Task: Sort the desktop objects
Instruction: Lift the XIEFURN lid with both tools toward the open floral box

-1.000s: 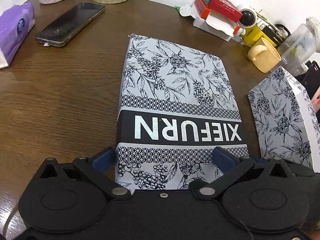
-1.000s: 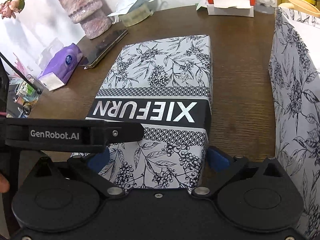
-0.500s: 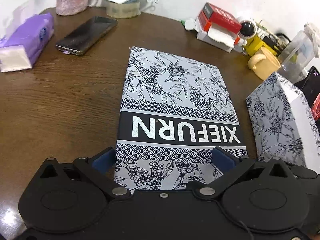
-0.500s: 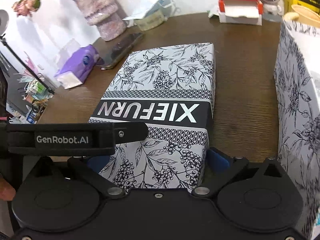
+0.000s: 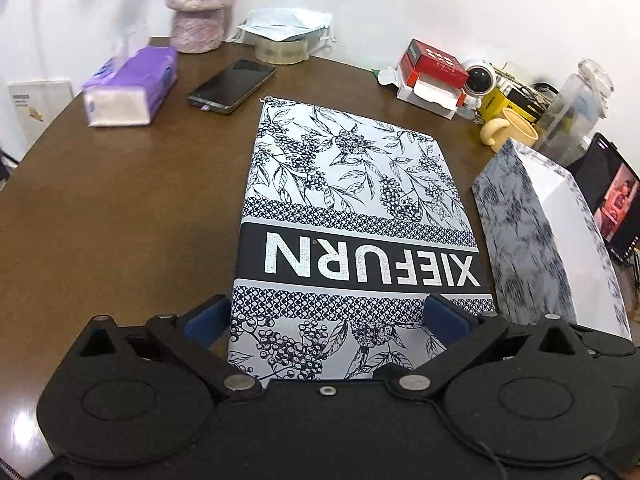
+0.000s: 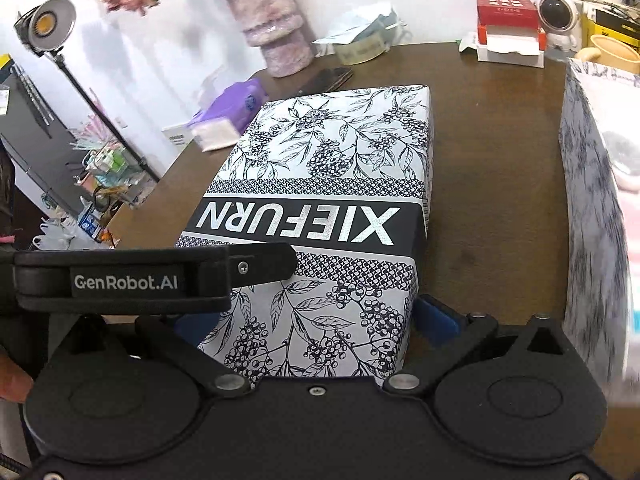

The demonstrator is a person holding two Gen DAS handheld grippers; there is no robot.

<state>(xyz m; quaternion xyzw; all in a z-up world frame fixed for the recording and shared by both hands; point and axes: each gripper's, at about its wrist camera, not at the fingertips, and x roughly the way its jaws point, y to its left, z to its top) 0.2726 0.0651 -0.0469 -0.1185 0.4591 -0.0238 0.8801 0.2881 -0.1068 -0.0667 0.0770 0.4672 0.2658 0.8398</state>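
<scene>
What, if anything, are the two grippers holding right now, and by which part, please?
Both the left gripper and right gripper clamp the XIEFURN box lid by the long sides, at its near end.

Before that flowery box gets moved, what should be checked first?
1. Left gripper: fingers against both sides of the floral box: ok.
2. Right gripper: fingers flank the same box: ok.
3. Grip firm enough not to slip: cannot tell.
4. Open box on the right is empty: cannot tell, it is blurred.
5. Phone and tissue pack lie apart from the floral box: ok.
</scene>
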